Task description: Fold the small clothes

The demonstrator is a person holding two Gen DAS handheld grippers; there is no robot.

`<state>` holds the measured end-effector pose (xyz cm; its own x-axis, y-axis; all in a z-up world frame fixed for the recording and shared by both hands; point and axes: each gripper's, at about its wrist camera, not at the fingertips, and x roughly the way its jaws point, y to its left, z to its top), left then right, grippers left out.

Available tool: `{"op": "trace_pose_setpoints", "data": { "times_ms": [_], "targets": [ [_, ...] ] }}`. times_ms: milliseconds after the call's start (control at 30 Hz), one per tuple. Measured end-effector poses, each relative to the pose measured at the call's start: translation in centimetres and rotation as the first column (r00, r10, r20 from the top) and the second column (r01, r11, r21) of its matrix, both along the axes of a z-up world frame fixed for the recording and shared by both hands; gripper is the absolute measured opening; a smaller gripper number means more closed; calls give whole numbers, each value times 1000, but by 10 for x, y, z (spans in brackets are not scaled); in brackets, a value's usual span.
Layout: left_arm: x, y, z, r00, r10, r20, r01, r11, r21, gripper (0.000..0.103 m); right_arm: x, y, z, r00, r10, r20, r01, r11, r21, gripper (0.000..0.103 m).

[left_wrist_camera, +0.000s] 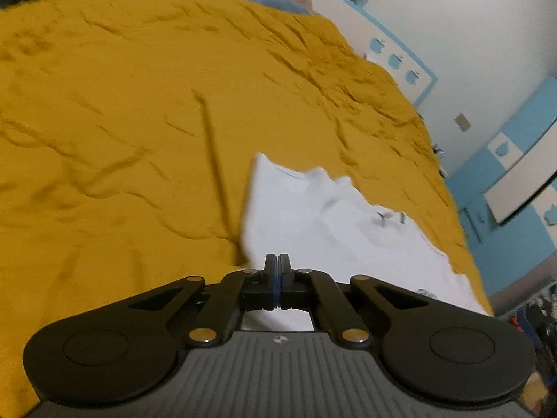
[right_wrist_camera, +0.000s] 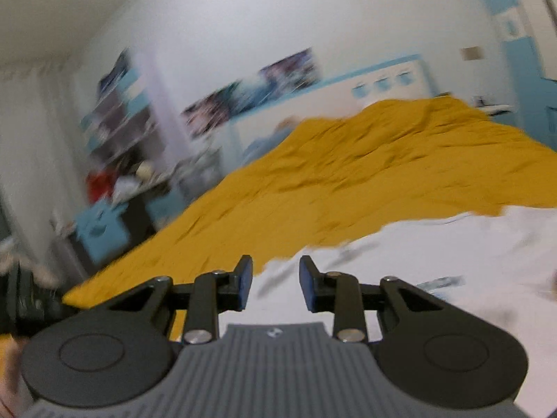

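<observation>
A white garment (left_wrist_camera: 334,230) lies on a mustard-yellow bedspread (left_wrist_camera: 139,111), spread mostly flat with small dark printed marks on it; in the left wrist view its long axis runs from the near centre away toward the right edge of the bed, one straight edge pointing up and away and a ragged, wrinkled border along the far side. The left gripper (left_wrist_camera: 277,264) sits at the garment's near edge with its jaws pressed together; whether cloth is pinched between them cannot be told. A thin dark line, either a crease or a shadow, runs across the bedspread just left of the garment. In the blurred right wrist view, the right gripper (right_wrist_camera: 275,280) hovers with jaws apart over the white garment (right_wrist_camera: 435,261), nothing between them. Beyond the bedspread (right_wrist_camera: 348,174) stand a white headboard with blue trim (right_wrist_camera: 383,83), posters (right_wrist_camera: 289,69) on the wall, and cluttered shelves (right_wrist_camera: 115,122) at the left.
</observation>
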<state>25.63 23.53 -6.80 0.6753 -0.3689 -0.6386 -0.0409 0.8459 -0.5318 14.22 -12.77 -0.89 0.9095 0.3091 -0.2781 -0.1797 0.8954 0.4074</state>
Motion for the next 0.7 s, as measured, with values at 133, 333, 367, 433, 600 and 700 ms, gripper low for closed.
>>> {"op": "trace_pose_setpoints", "data": {
  "times_ms": [133,333,367,433,600,700],
  "targets": [
    [30,-16,-26,996,-41,-78,44,999,32,0,-22,-45,-7,999,-44,14,43,999,33,27],
    [41,-13,-50,989,46,-141,-27,991,133,0,-28,-91,-27,992,-121,-45,125,985,116,27],
    [39,-16,-46,989,86,-117,-60,975,213,0,-30,-94,-26,990,-131,-43,135,985,104,27],
    [35,-15,-44,984,157,-84,-120,932,343,0,-32,-100,-22,986,-159,-41,161,985,58,27],
    [24,-7,-29,993,111,-41,-100,971,219,0,-33,-135,2,952,-304,-34,304,953,-11,27],
    [6,-20,-6,997,56,49,-66,972,224,3,-39,-179,22,914,-395,-91,398,917,20,33]
  ]
}}
